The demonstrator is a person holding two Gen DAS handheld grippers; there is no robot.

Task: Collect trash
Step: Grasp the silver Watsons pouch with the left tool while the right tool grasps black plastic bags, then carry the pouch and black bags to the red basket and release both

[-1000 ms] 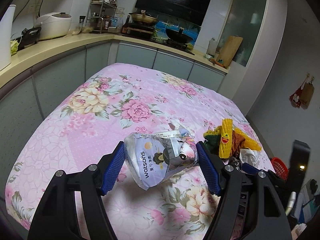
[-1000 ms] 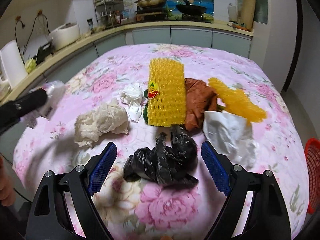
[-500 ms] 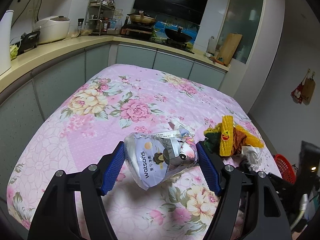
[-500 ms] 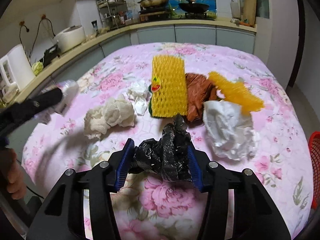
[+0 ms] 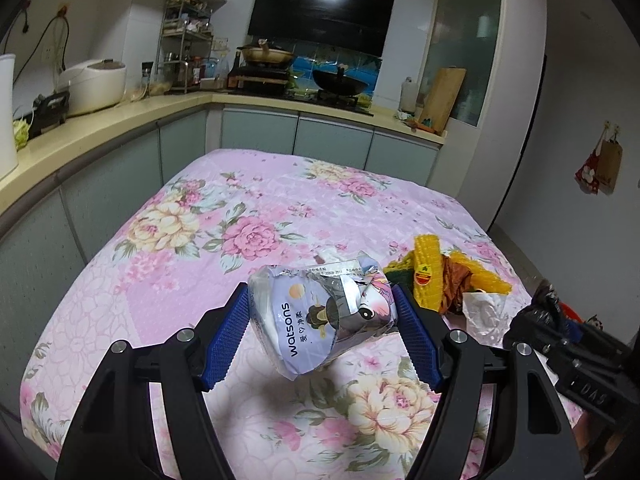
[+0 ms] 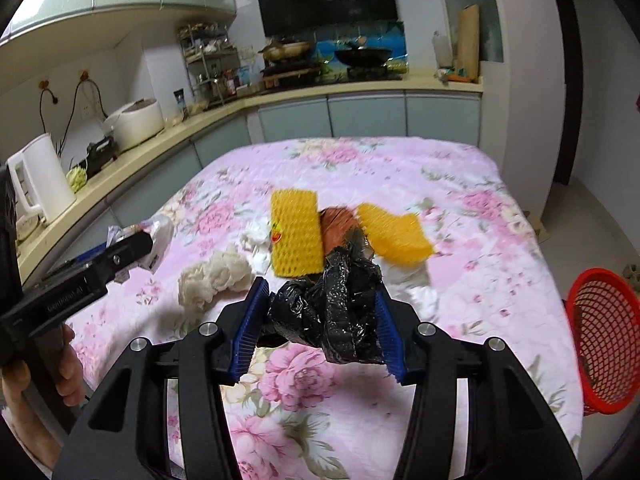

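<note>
Red mesh basket (image 6: pixel 600 344) right of right gripper (image 6: pixel 320 320), seen only there; its pads on crinkled black bag (image 6: pixel 332 312), left gripper (image 5: pixel 324 328) clamping glossy Watsons packet (image 5: pixel 316 320).

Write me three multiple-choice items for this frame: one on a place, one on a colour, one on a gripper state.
1. Where is the red mesh basket?
A. on the counter
B. off the table's right edge
C. among the trash

2. What colour is the bag in the right gripper?
A. black
B. white
C. yellow

3. What is the left gripper doing?
A. standing open and empty
B. clamping the Watsons packet
C. pressing the cloth

Key: B, it sits beyond the floral cloth's edge; A, the black bag is glossy black; B, both pads press the packet.
</note>
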